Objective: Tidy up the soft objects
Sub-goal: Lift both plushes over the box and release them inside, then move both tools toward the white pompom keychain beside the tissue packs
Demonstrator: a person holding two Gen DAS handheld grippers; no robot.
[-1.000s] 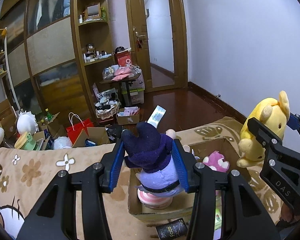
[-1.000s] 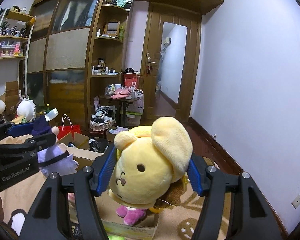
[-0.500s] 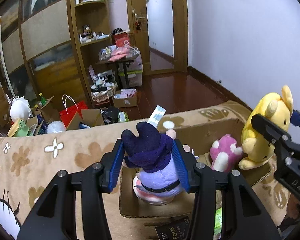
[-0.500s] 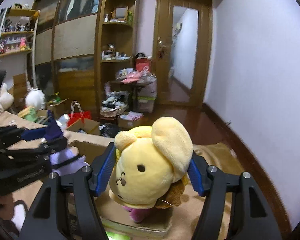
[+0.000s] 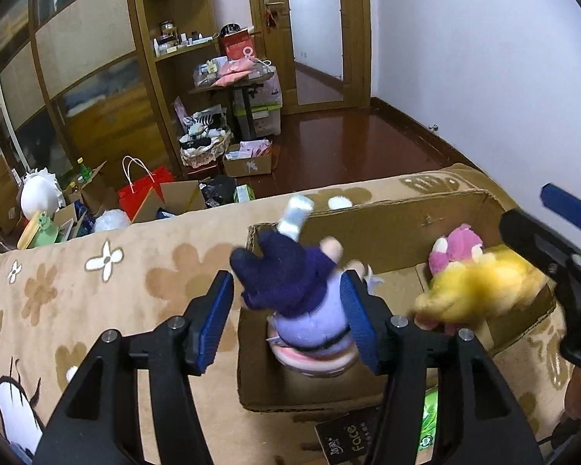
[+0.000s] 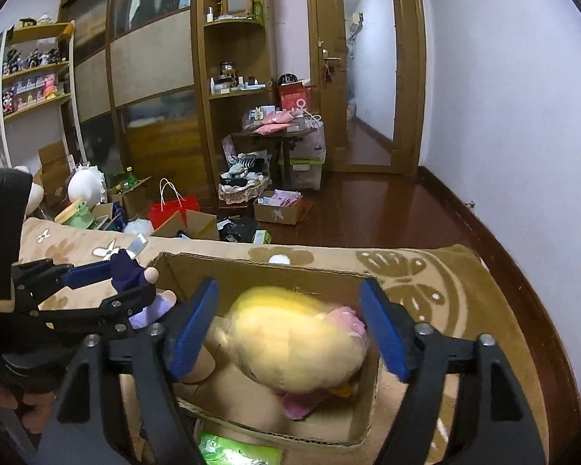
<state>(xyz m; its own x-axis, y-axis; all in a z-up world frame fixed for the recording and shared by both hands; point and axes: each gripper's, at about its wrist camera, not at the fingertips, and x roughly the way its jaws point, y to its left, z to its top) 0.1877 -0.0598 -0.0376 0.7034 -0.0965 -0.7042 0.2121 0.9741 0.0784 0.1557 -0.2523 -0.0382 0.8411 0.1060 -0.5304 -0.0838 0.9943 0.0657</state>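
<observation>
A tan blanket (image 5: 143, 271) with brown and white flowers covers the bed, and on it sits an open cardboard box (image 5: 391, 228) (image 6: 259, 271). Inside the box, at its right end in the left view, lies a yellow plush toy (image 5: 480, 290) (image 6: 298, 341) (blurred in both views), tipped over on top of a pink plush toy (image 5: 459, 242) (image 6: 344, 316). The right tool (image 6: 290, 325) stands wide open around the yellow toy, its blue pads (image 6: 383, 333) clear of it on both sides. At the left end of the box a purple plush toy (image 5: 302, 302) (image 6: 135, 275) with a dark blue hat sits upright between the pads of the left tool (image 5: 290, 317), which is also spread: the left pad (image 5: 213, 325) stands apart from the toy, while the right one is close against it, and I cannot tell whether they touch. A white tag (image 5: 296, 219) sticks up from the hat. Just in front of the box lie a green packet (image 6: 236, 451) and a dark label (image 5: 344, 441).
</observation>
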